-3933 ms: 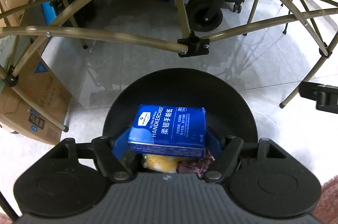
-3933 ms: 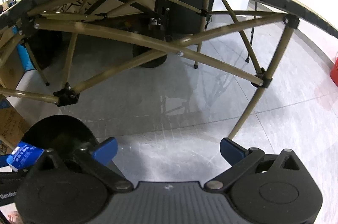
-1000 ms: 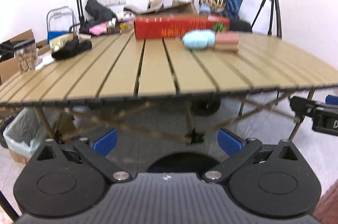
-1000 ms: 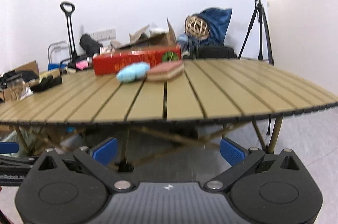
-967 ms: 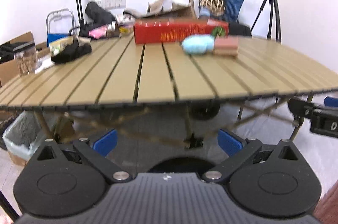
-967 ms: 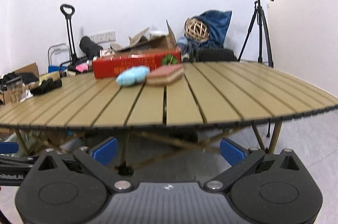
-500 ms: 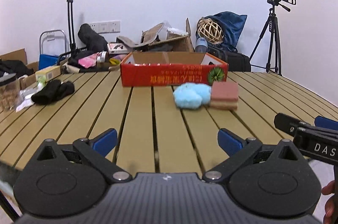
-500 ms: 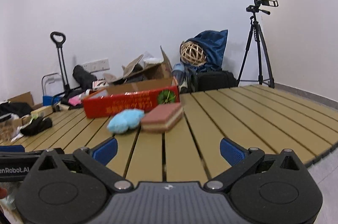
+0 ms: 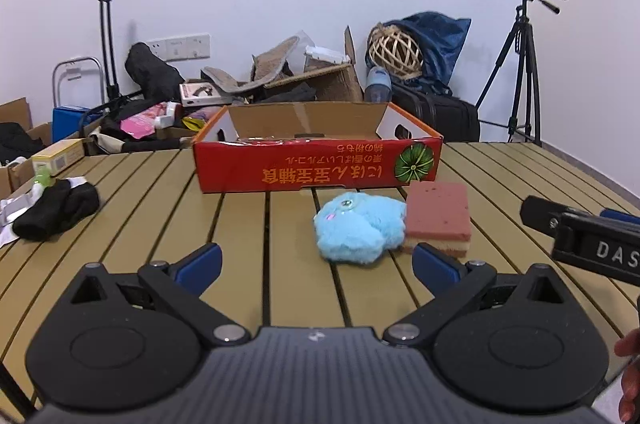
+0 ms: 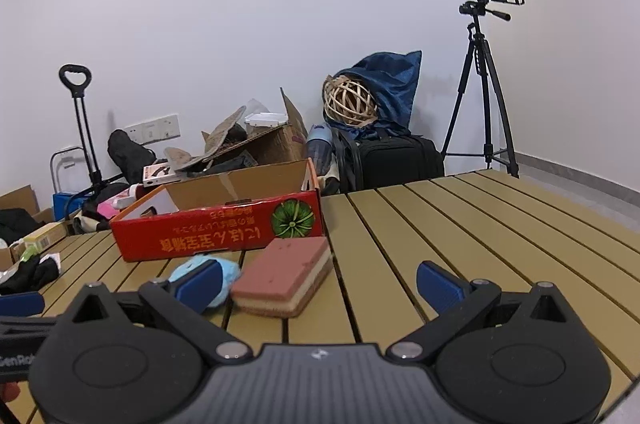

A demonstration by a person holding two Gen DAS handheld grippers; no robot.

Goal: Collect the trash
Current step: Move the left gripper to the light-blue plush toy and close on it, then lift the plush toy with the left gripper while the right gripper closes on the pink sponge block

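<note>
at the far left of the slatted table [image 9: 152,208] lies a black bundle of cloth [image 9: 56,210], with a small yellow box [image 9: 58,153] behind it near the table's edge. the left gripper [image 9: 316,262] hangs above the near part of the table with its blue-tipped fingers [image 9: 200,262] spread wide and nothing between them. straight ahead of it, in the middle of the table, stands a shallow red cardboard box [image 9: 318,160] with an open top and a green emblem at its right end. just in front of that box sits a fluffy light-blue toy [image 9: 358,228], touching a pink sponge with a pale base [image 9: 438,218] on its right. the right gripper [image 10: 318,284] is also released, its fingers [image 10: 438,284] wide apart and empty; its left fingertip partly covers the toy in that view, and the sponge lies between the fingertips, farther along the table. beyond the table's right side stands a tripod with a camera [image 10: 486,80], next to a black suitcase [image 10: 394,162].
</note>
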